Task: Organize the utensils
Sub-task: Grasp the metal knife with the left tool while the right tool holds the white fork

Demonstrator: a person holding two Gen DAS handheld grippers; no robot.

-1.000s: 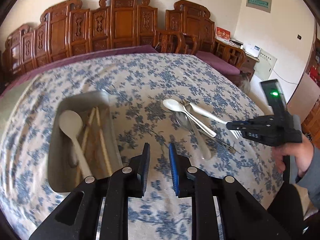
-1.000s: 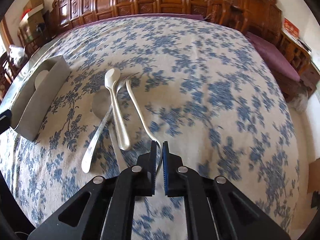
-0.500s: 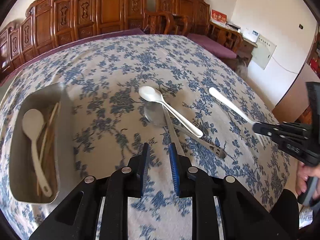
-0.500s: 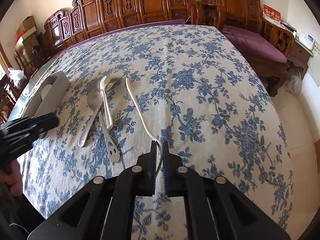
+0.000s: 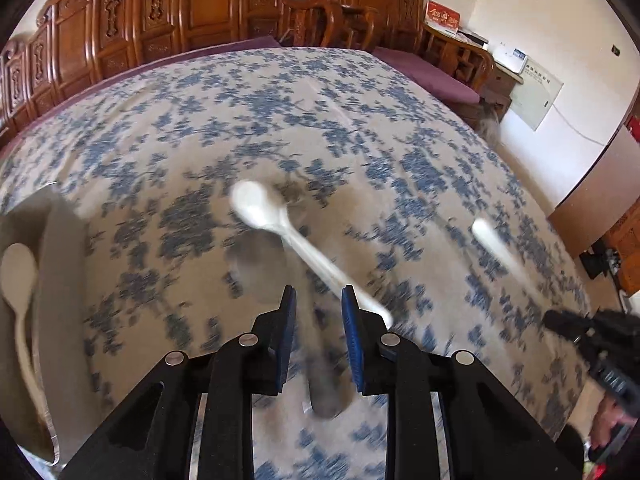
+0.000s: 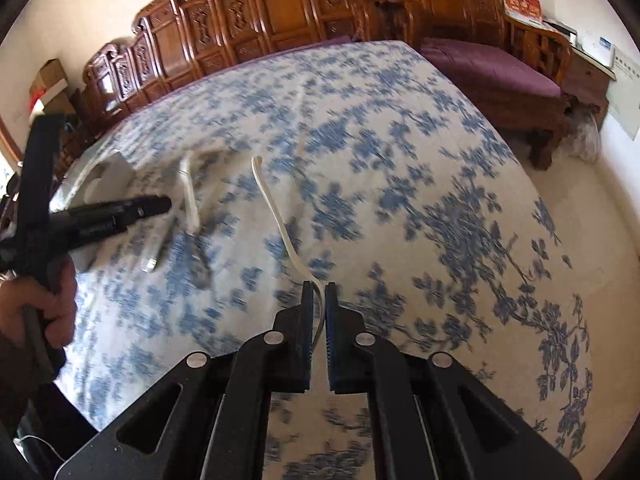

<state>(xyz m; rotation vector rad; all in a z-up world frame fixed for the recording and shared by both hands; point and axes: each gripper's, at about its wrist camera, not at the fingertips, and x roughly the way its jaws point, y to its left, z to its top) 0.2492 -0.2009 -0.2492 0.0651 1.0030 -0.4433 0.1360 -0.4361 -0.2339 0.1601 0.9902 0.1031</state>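
Observation:
My left gripper is open over the flowered tablecloth. A blurred metal utensil handle lies on the cloth below the gap. Just ahead lie a white spoon and a metal spoon; the white spoon's handle ends by my right finger. My right gripper is shut on one end of a white fork, which sticks out forward above the cloth. In the left wrist view the fork and right gripper hang at the right. The metal tray holds a white spoon.
In the right wrist view the left gripper reaches in from the left, held by a hand, with the tray behind it and loose utensils beside it. Carved wooden chairs line the table's far side.
My left gripper moved right, from beside the tray to over the loose spoons. My right gripper lifted the white fork off the pile and carried it away to the right.

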